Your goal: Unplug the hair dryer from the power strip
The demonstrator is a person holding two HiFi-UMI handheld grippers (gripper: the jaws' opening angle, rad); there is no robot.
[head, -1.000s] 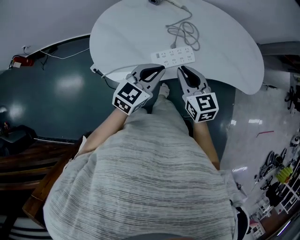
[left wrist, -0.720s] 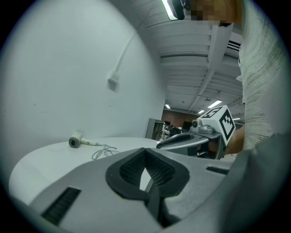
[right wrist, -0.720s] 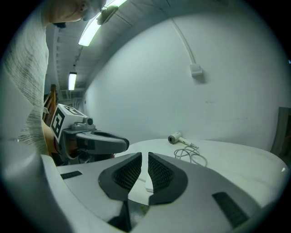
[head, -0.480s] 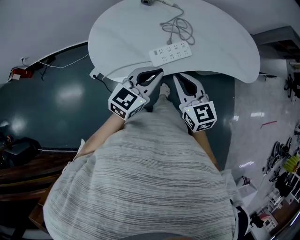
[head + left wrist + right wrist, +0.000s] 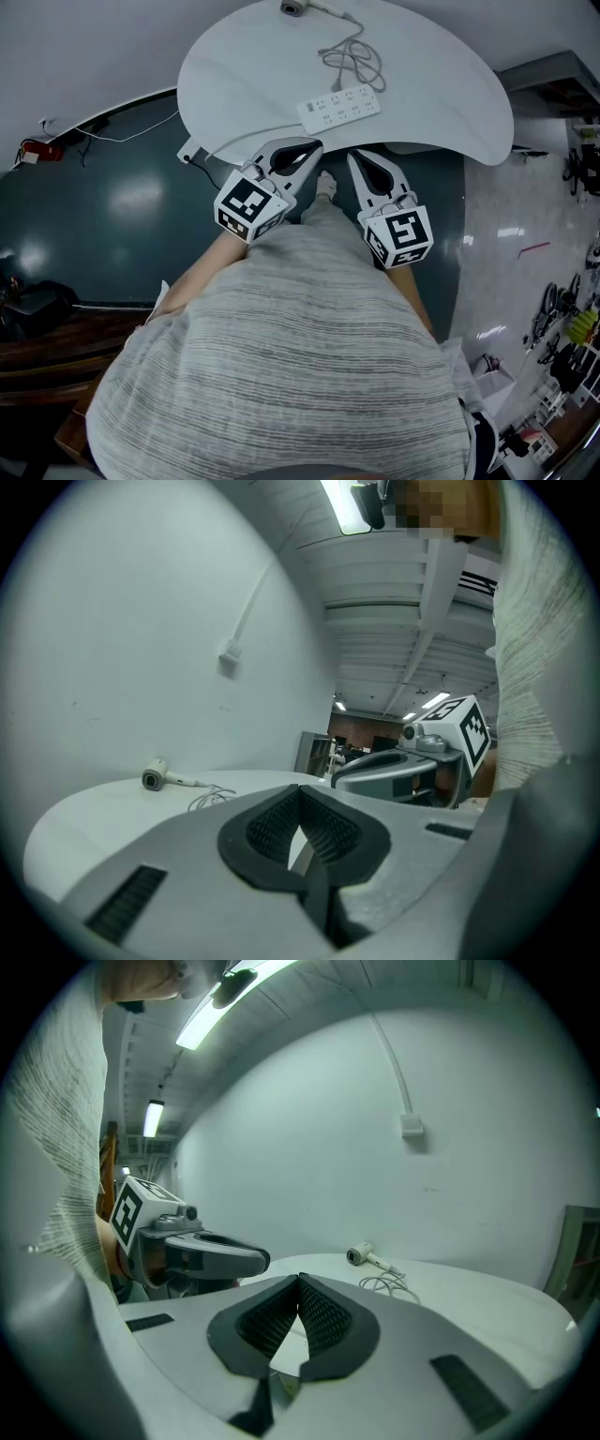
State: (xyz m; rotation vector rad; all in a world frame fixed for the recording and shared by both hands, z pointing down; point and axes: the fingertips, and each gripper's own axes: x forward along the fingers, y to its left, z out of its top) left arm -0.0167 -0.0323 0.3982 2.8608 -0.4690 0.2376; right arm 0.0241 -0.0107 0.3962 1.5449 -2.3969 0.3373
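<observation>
A white power strip [image 5: 339, 104] lies near the front of the round white table [image 5: 244, 66]. Behind it a grey cord [image 5: 354, 64] lies coiled, one end reaching the strip's far side. The cord leads to the hair dryer [image 5: 295, 7] at the table's far edge. The small white dryer [image 5: 155, 776] [image 5: 361, 1255] lies on its side. My left gripper [image 5: 307, 146] and right gripper [image 5: 360, 156] hover side by side just short of the table's near edge. They point at the strip, both shut and empty. Each shows in the other's view: right gripper [image 5: 403, 766], left gripper [image 5: 202, 1255].
A dark green floor [image 5: 112, 187] lies left of the table, with a red object [image 5: 28, 148] and a thin cable near the wall. Wooden furniture [image 5: 37, 328] stands at the lower left. Pale tiles and cluttered shelves [image 5: 562, 328] are on the right.
Both grippers have drawn back slightly from the table edge toward my body and risen a little. Their jaws have stayed shut.
</observation>
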